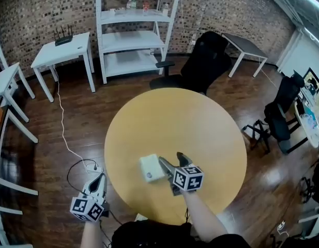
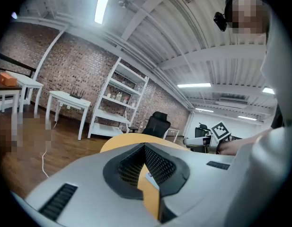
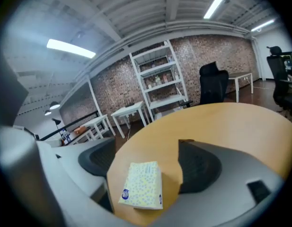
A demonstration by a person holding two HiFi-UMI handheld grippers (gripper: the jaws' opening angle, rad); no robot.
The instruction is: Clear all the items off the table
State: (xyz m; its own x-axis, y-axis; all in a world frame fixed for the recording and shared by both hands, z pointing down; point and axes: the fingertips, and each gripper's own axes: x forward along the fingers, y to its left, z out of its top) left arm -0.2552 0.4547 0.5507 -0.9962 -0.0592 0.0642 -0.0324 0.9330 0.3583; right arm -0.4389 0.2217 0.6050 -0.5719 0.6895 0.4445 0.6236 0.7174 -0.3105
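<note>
A pale yellow-patterned tissue pack (image 1: 151, 168) lies flat on the round yellow table (image 1: 190, 123), near its front edge. My right gripper (image 1: 170, 158) hovers over the table just right of the pack, its jaws open and empty. In the right gripper view the tissue pack (image 3: 143, 185) shows low between the right gripper's (image 3: 146, 148) spread fingers, touched by neither. My left gripper (image 1: 100, 179) hangs off the table's left side over the floor. Its fingers (image 2: 160, 167) meet at the tips, with nothing held.
A black office chair (image 1: 206, 61) stands at the table's far side. A white shelf unit (image 1: 133, 30) and white side tables (image 1: 63, 50) line the brick wall. A cable and power strip (image 1: 92, 165) lie on the floor at left. More chairs (image 1: 278, 118) stand at right.
</note>
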